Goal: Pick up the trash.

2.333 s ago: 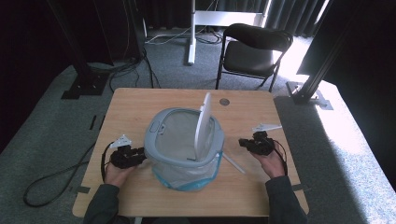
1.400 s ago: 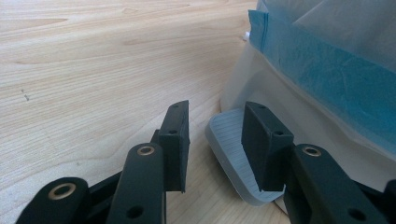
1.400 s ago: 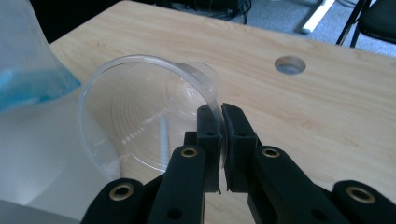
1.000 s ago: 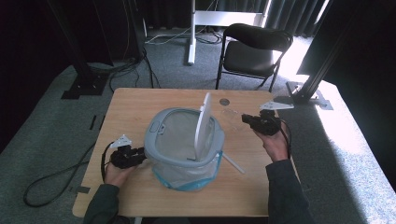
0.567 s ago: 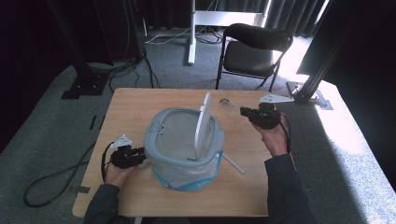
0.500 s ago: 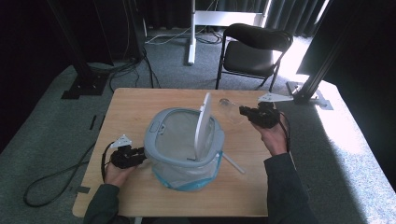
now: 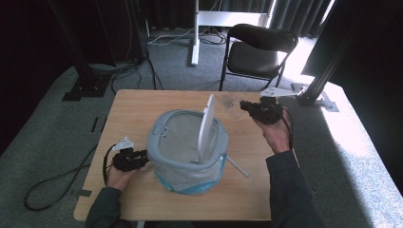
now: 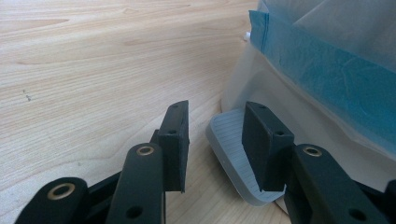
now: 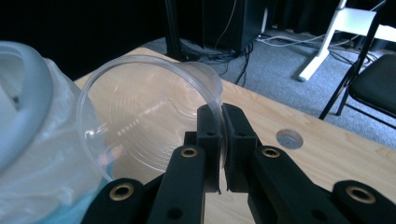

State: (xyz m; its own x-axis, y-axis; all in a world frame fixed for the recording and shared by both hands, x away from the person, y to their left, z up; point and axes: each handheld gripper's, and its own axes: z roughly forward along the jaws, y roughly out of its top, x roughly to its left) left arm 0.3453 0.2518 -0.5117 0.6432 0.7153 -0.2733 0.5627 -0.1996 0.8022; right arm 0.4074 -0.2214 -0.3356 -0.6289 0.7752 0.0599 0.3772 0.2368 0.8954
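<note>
The right claw (image 9: 220, 135) is pinching the thin rim of a clear plastic cup (image 9: 149, 126), jaws nearly closed on that single wall, and is holding it in the air beside the bin (image 7: 187, 152), near the raised lid (image 7: 206, 126). That pinch is looking like the weak point to me — the wall is flimsy and slick, so the cup could be twisting in the grip, buckling, or slipping out and dropping onto the tabletop (image 7: 142, 109) short of the opening. The lid is standing upright on the cup's side of the bin, so a sideways sweep risks knocking the cup against it, or catching the loose bag (image 9: 42, 186) draped over the rim. Down at the near left, the left claw (image 8: 215, 140) is resting low on the tabletop, jaws standing apart around the grey pedal (image 8: 233, 158); one pad seems to be touching it, though I cannot tell if it is pressing — if it is slipping off, I'd guess the lid could be falling shut on the cup. There is open room above the bin's mouth and bare wood on the far left; the right edge of the tabletop is near the right hand (image 7: 275, 135), and a white stick (image 7: 236, 166) is lying just beside the bin's base.
</note>
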